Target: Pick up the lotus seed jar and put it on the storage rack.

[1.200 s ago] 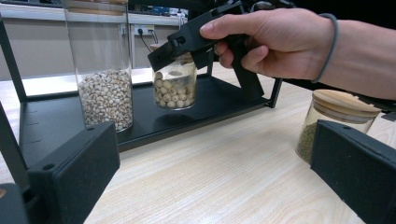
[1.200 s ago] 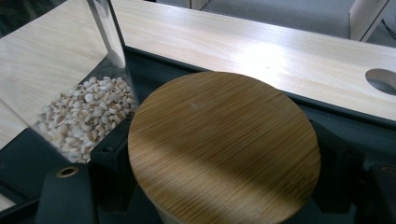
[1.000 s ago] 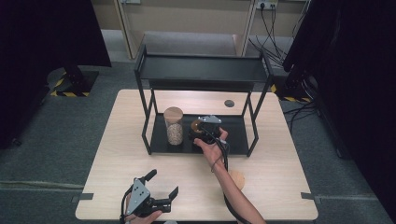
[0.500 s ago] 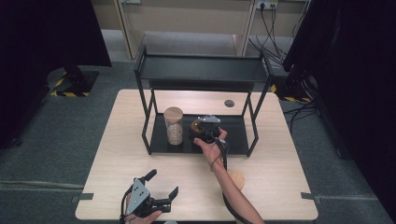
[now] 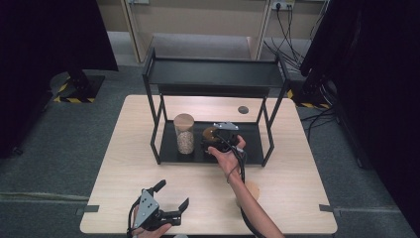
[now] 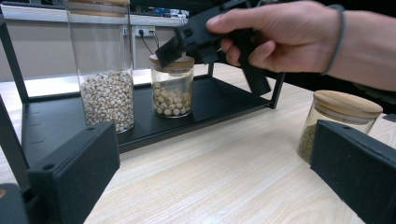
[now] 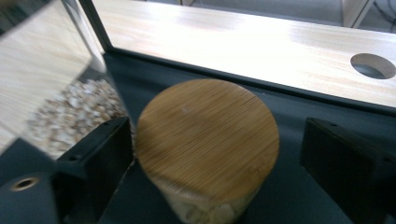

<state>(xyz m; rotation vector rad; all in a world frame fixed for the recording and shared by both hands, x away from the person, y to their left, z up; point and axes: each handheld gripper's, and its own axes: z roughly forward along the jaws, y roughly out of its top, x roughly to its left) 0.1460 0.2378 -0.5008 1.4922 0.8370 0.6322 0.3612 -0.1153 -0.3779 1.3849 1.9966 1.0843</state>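
Presently, in the high view, the right gripper (image 5: 221, 138) reaches under the top deck of the black rack (image 5: 214, 74) and sits over the short jar (image 5: 210, 134) on the rack's lower shelf, just beside the tall jar (image 5: 184, 134), which stands on the same shelf toward the rack's left legs. The left gripper (image 5: 163, 208) rests in front of the rack near the front edge of the table (image 5: 297, 163), jaws spread and holding nothing. A third jar (image 5: 250, 191) stands in front of the rack, partly hidden by the forearm. In the left gripper view, the short jar (image 6: 173, 86) is seen as clear glass with a wooden lid, roughly half full of pale seeds; it stands upright on the shelf just beside the tall jar (image 6: 103, 65). The green-filled jar (image 6: 338, 119) stands on the table in front of the rack. In the right gripper view, the jaws stand apart on either side of the short jar's lid (image 7: 208, 133), one close to or touching it, the other clear, so nothing is pinched. Handling judgement: glass is rigid, smooth and breakable, moderately heavy with contents (the lid may only sit loosely); grip the body below the lid. Obstructions: the tall jar closely flanks one jaw, and the rack's top deck limits lift height.
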